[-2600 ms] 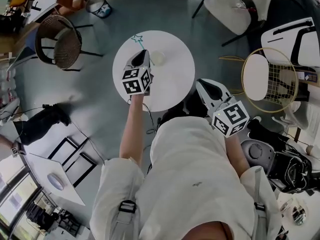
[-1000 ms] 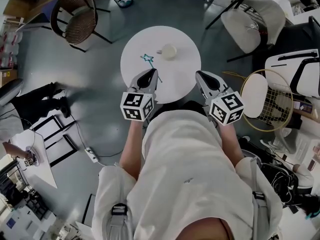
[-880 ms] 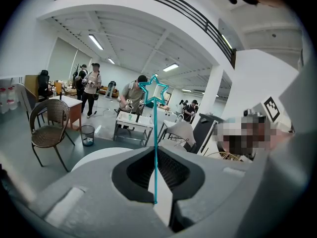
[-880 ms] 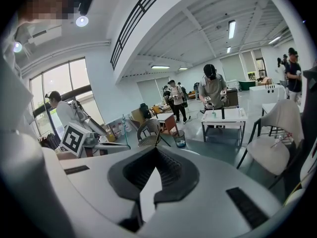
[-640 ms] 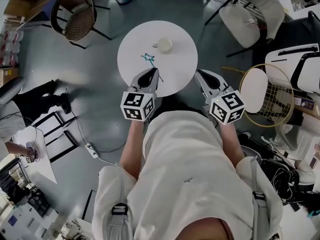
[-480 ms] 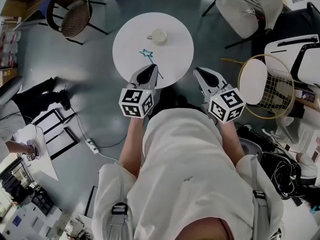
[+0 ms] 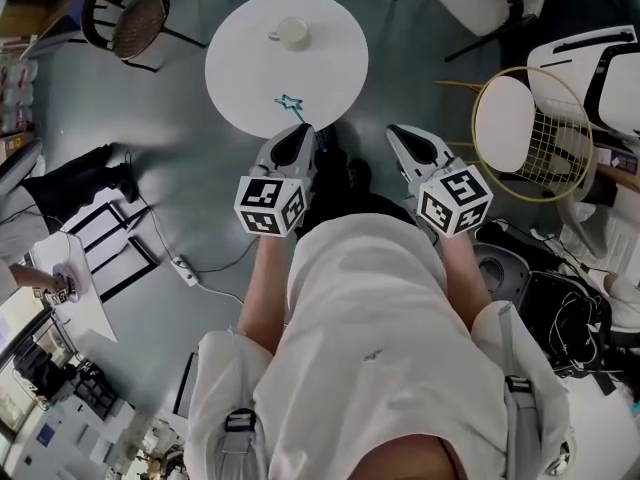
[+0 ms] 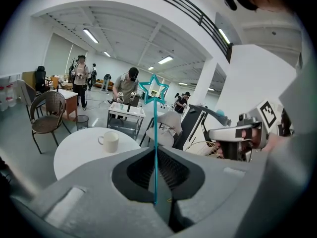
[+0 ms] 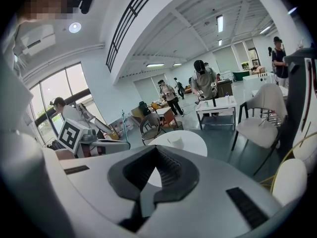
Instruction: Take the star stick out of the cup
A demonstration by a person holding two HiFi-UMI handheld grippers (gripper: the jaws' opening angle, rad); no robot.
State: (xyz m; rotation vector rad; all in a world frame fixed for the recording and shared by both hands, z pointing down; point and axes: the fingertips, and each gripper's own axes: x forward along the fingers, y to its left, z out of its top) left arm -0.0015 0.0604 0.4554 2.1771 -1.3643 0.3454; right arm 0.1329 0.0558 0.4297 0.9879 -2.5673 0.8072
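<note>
The left gripper (image 8: 155, 151) has its jaws pinched tight on the thin teal shaft of the star stick (image 8: 155, 125). The stick stands upright out of the jaws, with its outlined star at the top, well above the gripper. The right gripper (image 9: 156, 158) has its jaws closed together with nothing between them, and it is held level beside the left one, in front of the person's body.

Beyond the left gripper, the white mug (image 8: 109, 142) stands on the round white table (image 8: 74, 155), well apart from the stick. In the head view the star hangs over the near edge of the table, and the mug (image 7: 291, 33) sits toward the far side.

The removal looks complete: the stick is clear of the mug and carried in the left gripper. At most, setting it down somewhere remains.

Nothing sticks out of the mug; its inside looks pale, and whether it holds any liquid cannot be told.
</note>
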